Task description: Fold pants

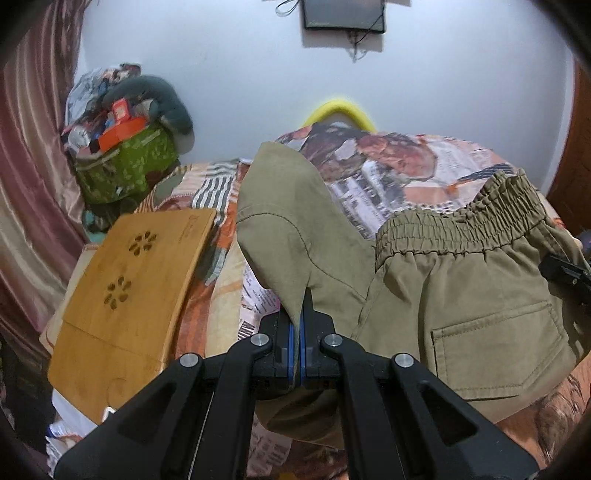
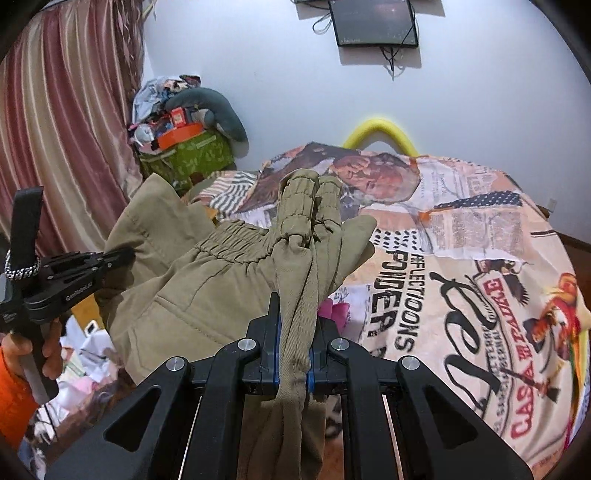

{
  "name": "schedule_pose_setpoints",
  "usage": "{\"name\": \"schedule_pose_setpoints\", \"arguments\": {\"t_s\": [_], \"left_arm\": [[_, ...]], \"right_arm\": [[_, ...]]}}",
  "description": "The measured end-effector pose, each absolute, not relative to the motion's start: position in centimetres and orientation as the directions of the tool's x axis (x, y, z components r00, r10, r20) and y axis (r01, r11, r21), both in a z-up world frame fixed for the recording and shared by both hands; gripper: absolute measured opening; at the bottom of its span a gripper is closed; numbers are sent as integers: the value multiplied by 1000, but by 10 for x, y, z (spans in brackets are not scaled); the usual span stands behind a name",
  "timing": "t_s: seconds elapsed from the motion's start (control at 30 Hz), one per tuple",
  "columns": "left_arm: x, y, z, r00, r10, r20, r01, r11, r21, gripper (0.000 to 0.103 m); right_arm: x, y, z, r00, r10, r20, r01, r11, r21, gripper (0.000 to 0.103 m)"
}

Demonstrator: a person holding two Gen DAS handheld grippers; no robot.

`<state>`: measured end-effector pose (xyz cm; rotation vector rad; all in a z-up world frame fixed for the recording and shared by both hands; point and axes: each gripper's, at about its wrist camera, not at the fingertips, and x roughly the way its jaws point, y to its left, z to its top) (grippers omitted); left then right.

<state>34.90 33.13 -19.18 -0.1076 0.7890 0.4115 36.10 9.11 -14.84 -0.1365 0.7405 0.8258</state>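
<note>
Olive-green pants (image 1: pixel 480 295) with an elastic waistband (image 1: pixel 461 221) and a back pocket hang above a bed covered by a printed sheet (image 2: pixel 480 295). My left gripper (image 1: pixel 297 325) is shut on a fold of the pants fabric at its left side. My right gripper (image 2: pixel 295 332) is shut on the bunched waistband end of the pants (image 2: pixel 299 258), which drapes through the jaws. The left gripper also shows at the left of the right wrist view (image 2: pixel 122 254), held in a hand. Part of the right gripper shows at the right edge of the left wrist view (image 1: pixel 565 273).
A wooden lap board (image 1: pixel 129 288) lies on the bed's left side. A green bag piled with clutter (image 1: pixel 125 166) stands by the striped curtain (image 1: pixel 33 166). A yellow curved object (image 2: pixel 380 129) sits at the bed's far end. A screen (image 2: pixel 373 22) hangs on the wall.
</note>
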Motion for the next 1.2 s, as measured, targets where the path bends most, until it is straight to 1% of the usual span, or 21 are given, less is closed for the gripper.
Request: {"name": "schedule_pose_setpoints", "arguments": {"t_s": [0.17, 0.33, 0.43, 0.47, 0.53, 0.57, 0.6, 0.63, 0.67, 0.7, 0.73, 0.8, 0.9, 1.03, 1.1, 1.17, 1.2], "left_arm": [[369, 352, -244, 571, 286, -770, -440, 898, 7, 2], [374, 358, -289, 492, 272, -827, -446, 895, 29, 2], [367, 364, -303, 464, 265, -845, -445, 895, 36, 6], [365, 368, -306, 452, 268, -851, -453, 891, 40, 10], [360, 376, -312, 415, 283, -865, -478, 876, 58, 14], [356, 381, -316, 401, 285, -871, -494, 868, 57, 18], [354, 385, -318, 396, 281, -874, -498, 866, 53, 21], [351, 387, -320, 388, 279, -878, -500, 864, 54, 25], [348, 387, -321, 381, 280, -881, -502, 863, 57, 27], [343, 387, -322, 374, 282, -883, -504, 861, 62, 27], [340, 386, -322, 370, 288, -883, -506, 860, 69, 28], [331, 384, -321, 356, 296, -886, -498, 863, 88, 32], [320, 380, -315, 338, 295, -894, -481, 870, 106, 34], [305, 375, -291, 364, 260, -894, -482, 874, 58, 37], [295, 366, -270, 404, 263, -876, -476, 878, 44, 41], [285, 355, -246, 447, 276, -851, -461, 886, 45, 50], [278, 347, -231, 475, 280, -834, -450, 892, 44, 51]], "right_arm": [[374, 110, -185, 423, 564, -709, -682, 713, 161, 8], [378, 113, -220, 369, 518, -772, -672, 722, 164, 8], [377, 105, -230, 359, 507, -783, -659, 732, 172, 9], [377, 102, -231, 351, 509, -786, -655, 733, 182, 10], [376, 99, -232, 340, 498, -798, -648, 739, 184, 15], [376, 98, -233, 347, 480, -806, -644, 746, 167, 18], [374, 97, -233, 350, 454, -819, -640, 755, 144, 27], [373, 96, -234, 348, 438, -829, -638, 759, 133, 33], [371, 95, -234, 343, 437, -831, -643, 755, 132, 33], [368, 94, -233, 340, 436, -833, -648, 751, 128, 37], [363, 92, -232, 342, 425, -838, -649, 752, 117, 44], [355, 87, -228, 343, 405, -847, -643, 759, 102, 51], [345, 73, -221, 327, 422, -845, -630, 764, 138, 53], [334, 57, -202, 336, 446, -829, -615, 771, 166, 54], [330, 50, -187, 358, 465, -810, -611, 773, 173, 54], [320, 40, -162, 399, 495, -771, -602, 776, 187, 54], [318, 37, -154, 412, 503, -760, -599, 778, 190, 54]]}}
